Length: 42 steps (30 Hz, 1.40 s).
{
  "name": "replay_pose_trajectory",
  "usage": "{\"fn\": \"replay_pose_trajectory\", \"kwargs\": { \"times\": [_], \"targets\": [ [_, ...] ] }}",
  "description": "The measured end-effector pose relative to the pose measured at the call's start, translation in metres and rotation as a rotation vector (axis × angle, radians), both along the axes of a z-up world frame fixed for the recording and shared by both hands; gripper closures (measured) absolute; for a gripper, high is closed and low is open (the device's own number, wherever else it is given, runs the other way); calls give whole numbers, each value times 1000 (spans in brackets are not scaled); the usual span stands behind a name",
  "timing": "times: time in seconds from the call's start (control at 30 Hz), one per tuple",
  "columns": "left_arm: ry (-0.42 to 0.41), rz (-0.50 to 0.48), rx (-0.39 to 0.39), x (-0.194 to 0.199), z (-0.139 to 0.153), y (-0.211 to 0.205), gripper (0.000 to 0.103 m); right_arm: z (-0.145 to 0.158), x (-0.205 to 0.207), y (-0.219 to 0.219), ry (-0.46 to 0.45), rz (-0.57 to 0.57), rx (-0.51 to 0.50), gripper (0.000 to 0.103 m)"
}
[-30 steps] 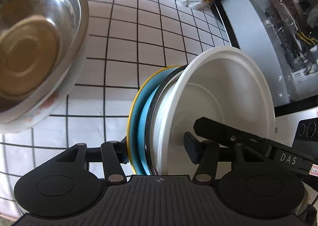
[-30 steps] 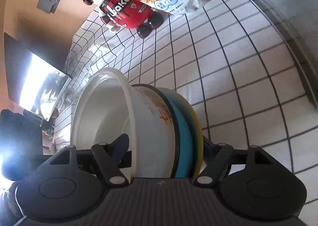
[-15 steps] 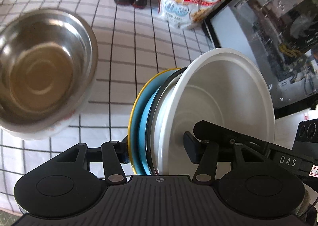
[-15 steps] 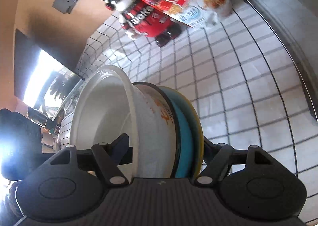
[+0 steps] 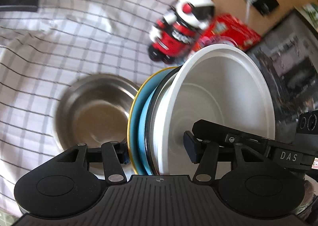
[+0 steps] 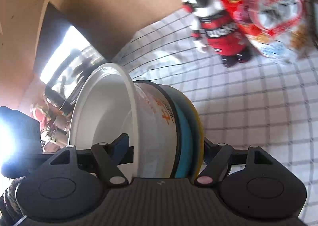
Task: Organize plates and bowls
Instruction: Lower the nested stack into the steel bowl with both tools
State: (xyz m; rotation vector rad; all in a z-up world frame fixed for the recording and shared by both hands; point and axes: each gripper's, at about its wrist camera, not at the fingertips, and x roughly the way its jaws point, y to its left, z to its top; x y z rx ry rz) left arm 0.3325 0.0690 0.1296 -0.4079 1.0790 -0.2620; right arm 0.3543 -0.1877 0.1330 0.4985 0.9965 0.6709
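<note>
Both grippers, left and right, clamp one stack at frame centre: white bowl nested on blue and yellow plates, gripped from opposite sides so it cannot slip apart. A steel bowl sits on the cloth, lower left

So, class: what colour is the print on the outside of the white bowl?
Orange, on the white bowl; it shows only in the right wrist view.

White bowl, orange-marked outside
</note>
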Motion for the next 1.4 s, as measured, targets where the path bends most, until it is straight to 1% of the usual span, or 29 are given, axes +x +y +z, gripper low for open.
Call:
{"fn": "replay_pose_trajectory", "kwargs": {
  "times": [0.1, 0.17, 0.37, 0.43, 0.53, 0.8, 0.9, 0.97, 1.1, 1.33, 1.37, 1.4],
  "targets": [
    [7, 30, 4, 10, -2, 22, 46, -1, 18, 26, 15, 38, -1, 27],
    [31, 48, 0, 16, -9, 35, 46, -7, 29, 40, 38, 60, -6, 27],
    [139, 99, -36, 28, -51, 63, 46, -42, 51, 74, 143, 120, -44, 28],
    [180, 105, -49, 30, -66, 70, 46, -56, 56, 83, 189, 131, -59, 28],
    [223, 105, -57, 30, -79, 79, 47, -70, 60, 90, 240, 145, -73, 28],
    [218, 83, -66, 31, -79, 85, 52, -76, 68, 97, 263, 180, -86, 28],
    [221, 73, -71, 34, -79, 87, 55, -77, 70, 99, 275, 181, -98, 30],
    [215, 76, -70, 34, -80, 88, 55, -77, 71, 99, 281, 177, -103, 33],
    [196, 81, -54, 36, -79, 86, 54, -77, 72, 102, 292, 174, -129, 34],
    [194, 81, -56, 37, -80, 87, 54, -76, 73, 99, 311, 167, -143, 40],
    [196, 80, -55, 37, -80, 87, 55, -75, 72, 98, 315, 164, -145, 40],
    [197, 78, -48, 37, -80, 87, 61, -73, 73, 97, 318, 160, -152, 39]
  ]
}}
